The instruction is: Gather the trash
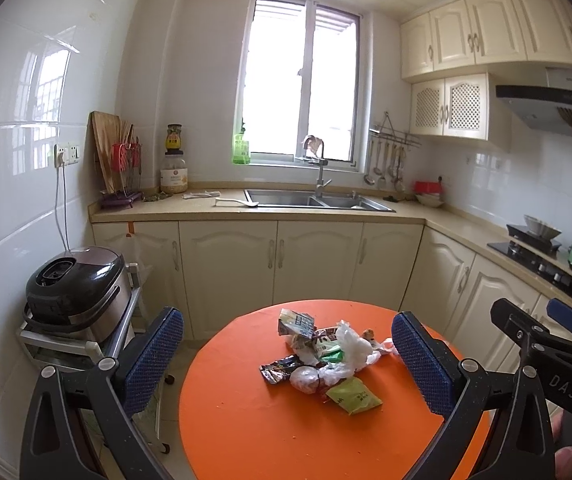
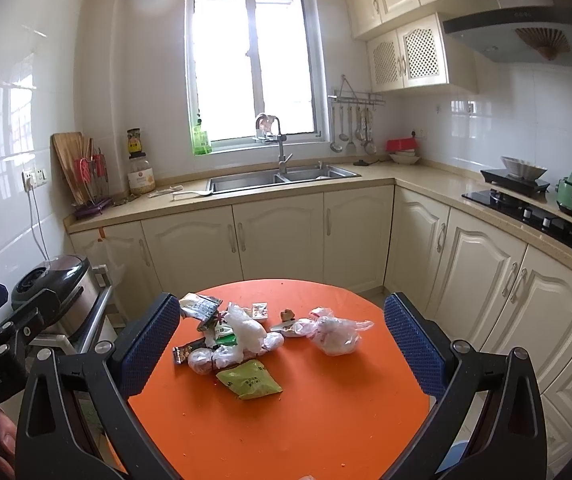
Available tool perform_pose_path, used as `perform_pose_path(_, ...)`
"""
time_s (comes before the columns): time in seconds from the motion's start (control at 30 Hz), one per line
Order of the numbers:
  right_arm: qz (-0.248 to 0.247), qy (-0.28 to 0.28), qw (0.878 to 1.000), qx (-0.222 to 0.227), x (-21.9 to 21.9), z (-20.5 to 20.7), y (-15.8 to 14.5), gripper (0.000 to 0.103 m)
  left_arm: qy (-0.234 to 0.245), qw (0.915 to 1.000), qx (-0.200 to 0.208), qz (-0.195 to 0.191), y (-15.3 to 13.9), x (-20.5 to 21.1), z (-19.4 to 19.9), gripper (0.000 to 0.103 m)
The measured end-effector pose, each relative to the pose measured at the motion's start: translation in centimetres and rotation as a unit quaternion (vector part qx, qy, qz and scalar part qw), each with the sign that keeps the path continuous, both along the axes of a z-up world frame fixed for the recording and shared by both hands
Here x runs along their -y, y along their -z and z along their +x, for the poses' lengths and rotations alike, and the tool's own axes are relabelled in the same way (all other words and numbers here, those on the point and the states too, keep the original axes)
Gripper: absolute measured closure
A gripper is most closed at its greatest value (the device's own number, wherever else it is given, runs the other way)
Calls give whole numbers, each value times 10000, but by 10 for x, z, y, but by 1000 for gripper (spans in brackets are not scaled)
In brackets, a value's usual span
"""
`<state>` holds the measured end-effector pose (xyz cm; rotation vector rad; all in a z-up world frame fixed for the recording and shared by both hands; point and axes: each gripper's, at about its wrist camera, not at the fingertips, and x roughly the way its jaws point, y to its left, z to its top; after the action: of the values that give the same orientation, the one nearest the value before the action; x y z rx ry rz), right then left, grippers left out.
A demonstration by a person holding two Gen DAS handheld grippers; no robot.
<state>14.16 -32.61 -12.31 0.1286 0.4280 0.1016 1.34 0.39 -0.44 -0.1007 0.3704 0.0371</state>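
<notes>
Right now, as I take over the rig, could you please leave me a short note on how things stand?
Left gripper: open, empty, held above the near side of the orange round table.
Right gripper: open, empty, beside it.
Trash: all in a loose pile mid-table, including a green packet nearest you, a knotted clear plastic bag to the right, a dark wrapper on the left and a crumpled carton at the back.
Done: nothing picked up.
Left: collect every piece. No bin shows in either view.
</notes>
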Motion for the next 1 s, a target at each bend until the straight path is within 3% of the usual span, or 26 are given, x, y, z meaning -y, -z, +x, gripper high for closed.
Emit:
perform_pose_path(0.3,-62,-42,9999,-69,-7,15,6,0,-4,10000,13,55,11,-1,19,1)
perform_pose_path(0.6,-216,-141,9990,-372,-18,42,30,0,105,9993,-352,-25,40,-13,58,1)
perform_pose_path(0.8,-242,-431,9948,-886,-31,73,68,0,53,9974,-716,-28,65,-21,98,1)
perform_pose_path(1.0,-318,-785,9832,-1619,-49,112,126,2,-20,9921,-1251,27,106,-28,141,1)
